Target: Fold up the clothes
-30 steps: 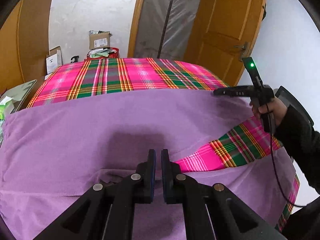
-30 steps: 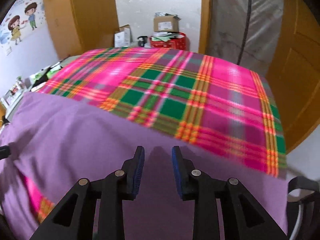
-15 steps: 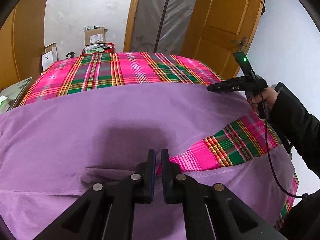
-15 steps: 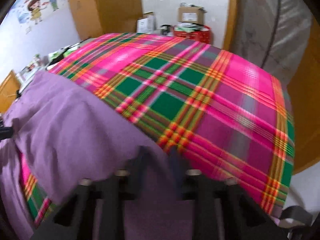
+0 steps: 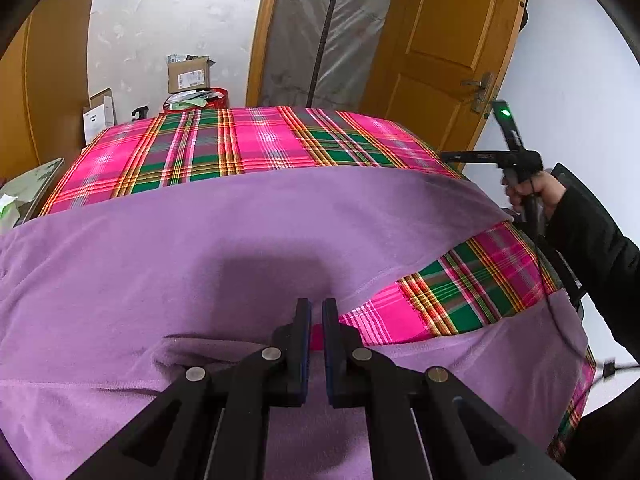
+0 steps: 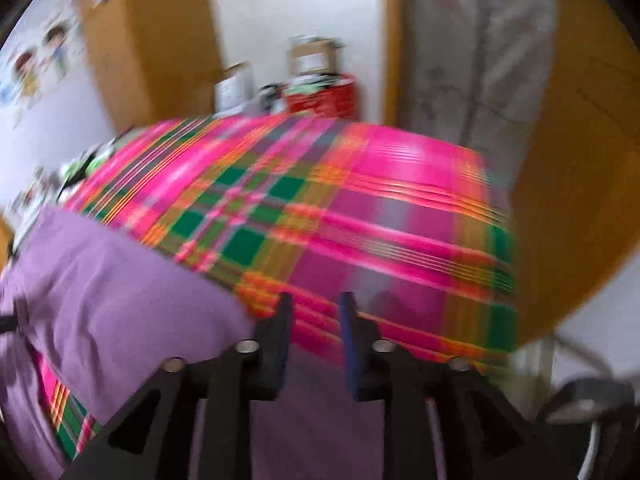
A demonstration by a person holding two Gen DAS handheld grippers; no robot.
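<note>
A purple garment (image 5: 208, 248) lies spread over a table covered with a pink and green plaid cloth (image 5: 248, 140). My left gripper (image 5: 316, 320) rests low at the garment's near fold. Its jaws are nearly together, and a ridge of purple fabric runs up into the pads. My right gripper (image 6: 314, 312) hovers past the garment's (image 6: 120, 304) right edge, over bare plaid (image 6: 380, 216). Its jaws are opening and nothing is between them. The left wrist view shows the right gripper (image 5: 446, 156) held by a hand (image 5: 536, 192) in a dark sleeve at the table's right side.
Cardboard boxes (image 5: 188, 74) and a red bin (image 5: 200, 98) stand on the floor beyond the table's far edge. A wooden door (image 5: 440, 60) and a plastic-covered doorway (image 5: 320, 28) are behind. Clutter (image 5: 16, 196) sits off the table's left side. A chair (image 6: 588, 400) is at the right.
The right gripper swung rightward, from over the purple garment to over bare plaid. Its jaws looked closed half a second ago and are apart again. The left gripper kept still.
</note>
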